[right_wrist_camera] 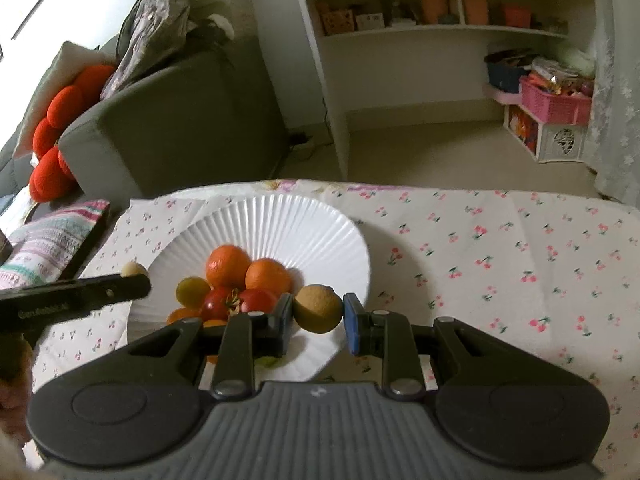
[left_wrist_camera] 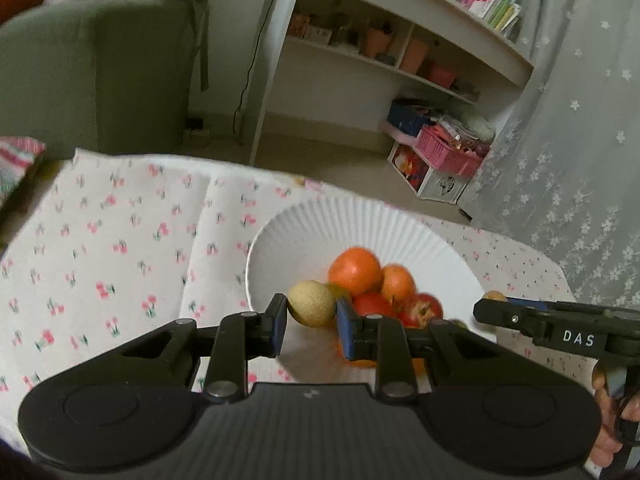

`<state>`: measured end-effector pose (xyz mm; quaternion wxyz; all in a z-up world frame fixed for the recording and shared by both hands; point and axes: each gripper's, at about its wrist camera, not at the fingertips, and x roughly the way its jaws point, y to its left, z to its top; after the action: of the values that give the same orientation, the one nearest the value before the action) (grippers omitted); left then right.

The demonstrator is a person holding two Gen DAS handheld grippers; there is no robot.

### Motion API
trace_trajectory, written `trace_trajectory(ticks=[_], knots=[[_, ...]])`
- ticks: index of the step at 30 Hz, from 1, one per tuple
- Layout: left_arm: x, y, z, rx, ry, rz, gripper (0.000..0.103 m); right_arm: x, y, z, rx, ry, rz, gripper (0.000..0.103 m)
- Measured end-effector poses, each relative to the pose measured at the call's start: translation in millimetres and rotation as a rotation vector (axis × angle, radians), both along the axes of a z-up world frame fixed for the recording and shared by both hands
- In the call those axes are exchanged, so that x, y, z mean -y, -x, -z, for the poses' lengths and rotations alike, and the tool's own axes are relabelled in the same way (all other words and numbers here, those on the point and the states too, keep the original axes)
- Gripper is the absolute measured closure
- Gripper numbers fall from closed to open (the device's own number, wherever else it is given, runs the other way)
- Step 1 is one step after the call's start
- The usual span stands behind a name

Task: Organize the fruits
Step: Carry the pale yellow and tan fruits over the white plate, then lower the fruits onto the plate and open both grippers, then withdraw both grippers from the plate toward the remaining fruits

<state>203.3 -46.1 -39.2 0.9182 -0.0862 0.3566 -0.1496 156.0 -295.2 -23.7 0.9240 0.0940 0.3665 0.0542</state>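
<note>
From where I stand each gripper pinches its own small tan fruit over the white ribbed plate (right_wrist_camera: 280, 232): the left gripper (left_wrist_camera: 312, 320) clasps a round brown fruit (left_wrist_camera: 311, 303) at its widest part, the right gripper (right_wrist_camera: 318, 316) clasps another brown fruit (right_wrist_camera: 318, 309) the same way. They look light, firm-skinned and apt to roll, so a grip across the middle seems best. Heaped on the plate I count two oranges (right_wrist_camera: 228, 266), two red apples or tomatoes (right_wrist_camera: 218, 304), one yellow-green fruit (right_wrist_camera: 193, 291), and some orange bits half hidden
</note>
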Motion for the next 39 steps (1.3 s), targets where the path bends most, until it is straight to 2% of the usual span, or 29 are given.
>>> trace_trajectory(ticks=[7,13,16,23,26,31,33,36,39], knots=[[3,2,0,0.005,-0.011,0.019,0.09,1,0,0,0.0,-0.014,0.012,0.079],[-3,-3,1,-0.022,0.023,0.016,0.09,3,6,1,0.016,-0.023,0.026,0.078],[-6,0,0,-0.026,0.038,0.027,0.089,7,10,0,0.021,-0.028,0.045,0.074],[-17,8,-7,-0.029,0.052,0.035,0.087,3,25,-5,0.07,0.04,0.053,0.072],[-24,11,-14,-0.02,0.068,0.033,0.086,-2,31,-8,0.089,0.048,0.042,0.066],[-29,18,-18,-0.021,0.066,0.054,0.077,-8,38,-13,0.111,0.056,0.013,0.06],[-32,21,-17,-0.036,0.062,0.056,0.067,-10,40,-15,0.119,0.055,0.009,0.054],[-34,27,-13,-0.045,0.034,0.071,0.052,-17,45,-16,0.132,0.081,-0.02,0.053],[-35,33,-7,-0.056,-0.007,0.085,0.046,-28,53,-17,0.147,0.115,-0.066,0.053]])
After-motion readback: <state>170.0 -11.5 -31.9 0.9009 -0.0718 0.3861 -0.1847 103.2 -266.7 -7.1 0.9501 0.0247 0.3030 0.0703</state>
